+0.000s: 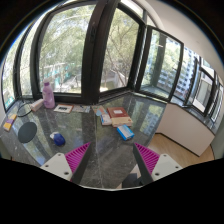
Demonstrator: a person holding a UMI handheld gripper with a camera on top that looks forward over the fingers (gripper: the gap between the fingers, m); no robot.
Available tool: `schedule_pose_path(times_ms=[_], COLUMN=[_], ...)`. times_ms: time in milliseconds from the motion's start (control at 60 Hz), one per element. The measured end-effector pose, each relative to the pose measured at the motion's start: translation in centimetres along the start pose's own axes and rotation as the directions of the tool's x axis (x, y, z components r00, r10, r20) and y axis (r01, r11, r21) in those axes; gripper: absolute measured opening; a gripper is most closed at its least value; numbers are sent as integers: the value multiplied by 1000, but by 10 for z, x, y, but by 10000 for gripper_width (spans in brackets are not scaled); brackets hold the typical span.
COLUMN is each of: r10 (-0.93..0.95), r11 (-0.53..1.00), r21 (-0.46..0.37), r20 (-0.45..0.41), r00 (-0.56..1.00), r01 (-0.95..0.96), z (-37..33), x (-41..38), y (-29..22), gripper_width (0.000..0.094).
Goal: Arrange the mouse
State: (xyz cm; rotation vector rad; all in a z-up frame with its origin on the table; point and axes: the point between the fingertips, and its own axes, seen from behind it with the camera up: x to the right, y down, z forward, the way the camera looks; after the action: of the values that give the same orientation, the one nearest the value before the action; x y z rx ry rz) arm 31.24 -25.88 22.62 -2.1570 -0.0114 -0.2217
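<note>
Mouse: your blue mouse lies on the glass table, ahead of the left pad and a little outside it, untouched.
Gripper: your gripper hangs spread wide, its pink pads holding nothing; a grasp looks a way off.
Neighbours: a dark round disc sits just beside the mouse.
Farther out: a pink bottle, books and a blue box crowd the window side, so you'd likely approach from here.

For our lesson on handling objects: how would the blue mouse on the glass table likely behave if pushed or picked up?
The mouse looks small and low, so probably light and unlikely to tip. Lying on the smooth glass table, it would likely slide easily when nudged. Its rounded shell may be slippery between the fingers of the gripper, which is open and well short of it.
</note>
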Motion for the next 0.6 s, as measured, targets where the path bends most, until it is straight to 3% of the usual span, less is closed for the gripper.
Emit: schedule_pose_path(times_ms=[183,417,600], r10=[19,79,104], r11=[999,992,981], r21=[-25,-87,-161], r20=[-45,-87,-15], r00=[999,993,994], r01=[-20,-86,-105], z=[-11,-24,-12], x=[3,-30,-107], y=[20,91,144], gripper_width=[852,848,850])
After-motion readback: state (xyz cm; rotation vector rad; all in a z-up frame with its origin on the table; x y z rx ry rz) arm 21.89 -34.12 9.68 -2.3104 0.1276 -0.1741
